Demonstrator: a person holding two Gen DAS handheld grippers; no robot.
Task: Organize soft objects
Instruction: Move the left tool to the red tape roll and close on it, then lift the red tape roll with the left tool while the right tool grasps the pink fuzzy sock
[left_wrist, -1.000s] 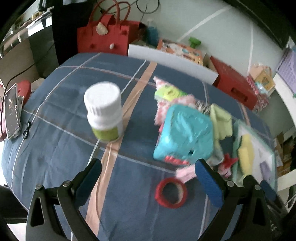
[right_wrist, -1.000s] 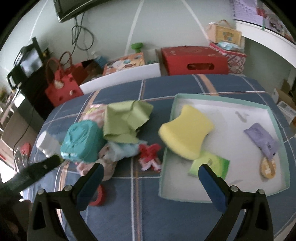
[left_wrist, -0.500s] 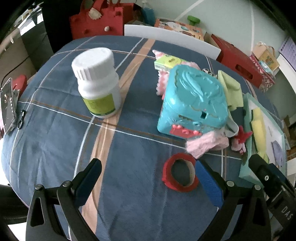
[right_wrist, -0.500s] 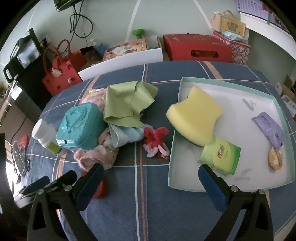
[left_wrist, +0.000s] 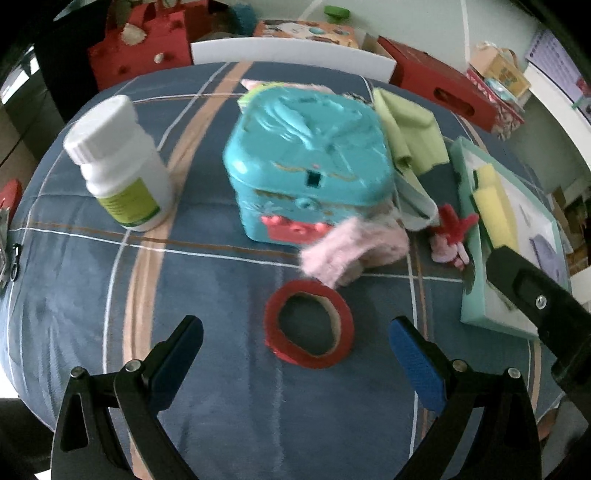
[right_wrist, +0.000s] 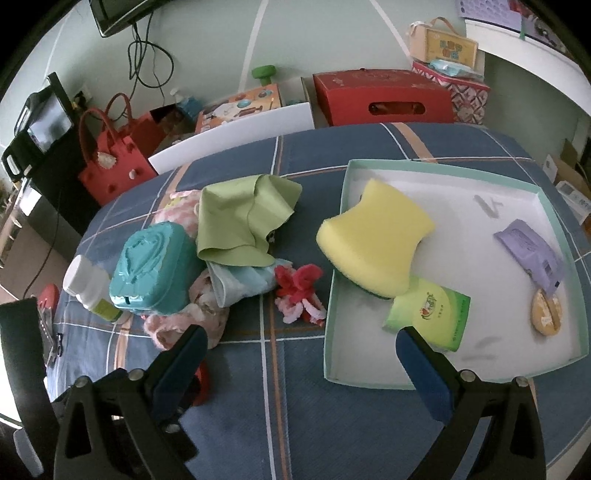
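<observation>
A heap of soft things lies mid-table: a green cloth (right_wrist: 240, 218), a light blue cloth (right_wrist: 243, 284), a pink fuzzy piece (left_wrist: 351, 251) and a red-and-pink fuzzy toy (right_wrist: 301, 291). The mint-rimmed tray (right_wrist: 332, 310) on the right holds a yellow sponge (right_wrist: 373, 236), a green packet (right_wrist: 432, 314), a purple packet (right_wrist: 528, 254) and a small round brown item (right_wrist: 546, 310). My left gripper (left_wrist: 295, 358) is open just short of a red tape roll (left_wrist: 308, 323). Near the tray's front left corner, my right gripper (right_wrist: 299, 365) is open and holds nothing.
A teal plastic box (left_wrist: 310, 162) rests among the cloths, with a white pill bottle (left_wrist: 118, 166) to its left. Red bags (right_wrist: 114, 155) and boxes (right_wrist: 380, 98) stand behind the table. The blue plaid tablecloth (left_wrist: 207, 295) shows bare in front.
The left gripper has pushed forward and to the right, so the tape roll and teal box stand closer. The right gripper has drawn nearer to the tray and heap. Both stayed open.
</observation>
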